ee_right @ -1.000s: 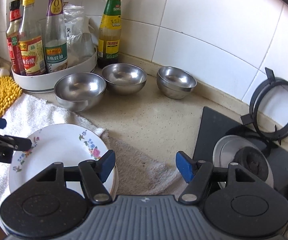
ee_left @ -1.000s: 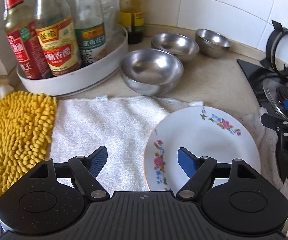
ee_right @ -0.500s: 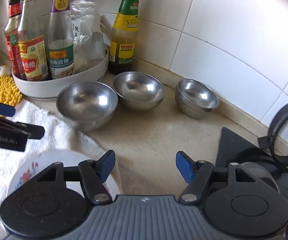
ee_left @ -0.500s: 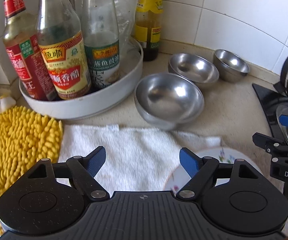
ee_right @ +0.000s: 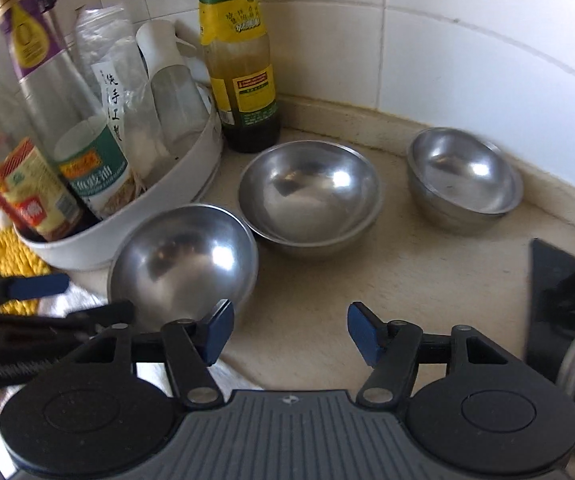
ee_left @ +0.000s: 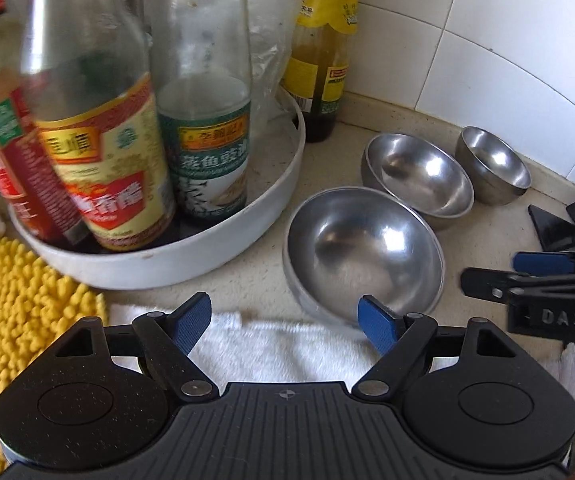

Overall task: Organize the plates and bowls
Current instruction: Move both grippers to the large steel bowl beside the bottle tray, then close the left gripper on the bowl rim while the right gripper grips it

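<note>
Three silver steel bowls (ee_right: pixel 183 256), a white tray (ee_left: pixel 223 248), a yellow shaggy mat (ee_left: pixel 19 320), a white towel (ee_left: pixel 287 348).

At the right edge of your left camera's frame, the right gripper (ee_left: pixel 543 276) reads "DAS". Your right camera's upper left shows a plastic bag (ee_right: pixel 113 92) with handwritten Chinese characters.

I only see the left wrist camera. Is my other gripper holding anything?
Observer: No. The right gripper is open, with nothing between its fingers.
Operator: What's hiding behind the plastic bag in the white tray?
Observer: A clear bottle with a white top.
Operator: What's my right gripper pointing at?
Observer: Bare counter, just right of the nearest bowl.
</note>
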Demonstrator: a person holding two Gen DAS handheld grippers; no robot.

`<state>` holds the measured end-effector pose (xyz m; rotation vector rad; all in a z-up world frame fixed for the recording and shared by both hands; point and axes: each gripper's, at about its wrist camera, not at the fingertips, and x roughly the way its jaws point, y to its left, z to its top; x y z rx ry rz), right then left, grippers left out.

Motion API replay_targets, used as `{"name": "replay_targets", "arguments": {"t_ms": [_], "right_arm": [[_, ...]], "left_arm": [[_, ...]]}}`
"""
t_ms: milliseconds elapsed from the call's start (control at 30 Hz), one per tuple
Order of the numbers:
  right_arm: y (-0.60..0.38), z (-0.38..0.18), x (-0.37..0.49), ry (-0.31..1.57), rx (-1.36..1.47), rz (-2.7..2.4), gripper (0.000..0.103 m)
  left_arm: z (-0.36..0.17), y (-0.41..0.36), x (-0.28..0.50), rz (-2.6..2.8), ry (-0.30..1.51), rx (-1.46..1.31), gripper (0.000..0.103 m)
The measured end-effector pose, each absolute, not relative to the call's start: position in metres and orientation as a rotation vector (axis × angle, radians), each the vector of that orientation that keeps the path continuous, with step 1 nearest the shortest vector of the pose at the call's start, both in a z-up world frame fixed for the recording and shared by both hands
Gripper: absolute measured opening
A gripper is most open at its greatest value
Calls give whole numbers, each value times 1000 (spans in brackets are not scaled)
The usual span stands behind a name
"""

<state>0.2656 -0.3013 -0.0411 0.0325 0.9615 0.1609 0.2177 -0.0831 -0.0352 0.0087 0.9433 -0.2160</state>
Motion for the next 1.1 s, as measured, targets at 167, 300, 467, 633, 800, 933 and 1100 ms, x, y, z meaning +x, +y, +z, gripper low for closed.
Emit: {"name": "replay_targets", "arguments": {"t_ms": [167,300,467,633,800,933,1100], "right_arm": [[-301,-58,291,1038,116,206,63],[-302,-71,301,1078,163,246,58],[-304,-78,299,1111,216,292,47],[-310,-70,285,1114,216,281,42],[-330,-62,260,1118,253,216,42],[-350,-60,248,1116,272,141,42],[-365,-68,247,1119,318,114,42]], "left_arm": [[-47,-95,237,-241,978,8,77],[-57,-98,251,-267,1011,-6,62],[-67,-106,258,-317,1054,4,46],[-63,-116,249,-379,1071,36,45],[-57,-133,237,-479,1068,66,48],[-57,-151,231,-569,1065,100,49],[-66,-169,233,-609,1061,145,51]]}}
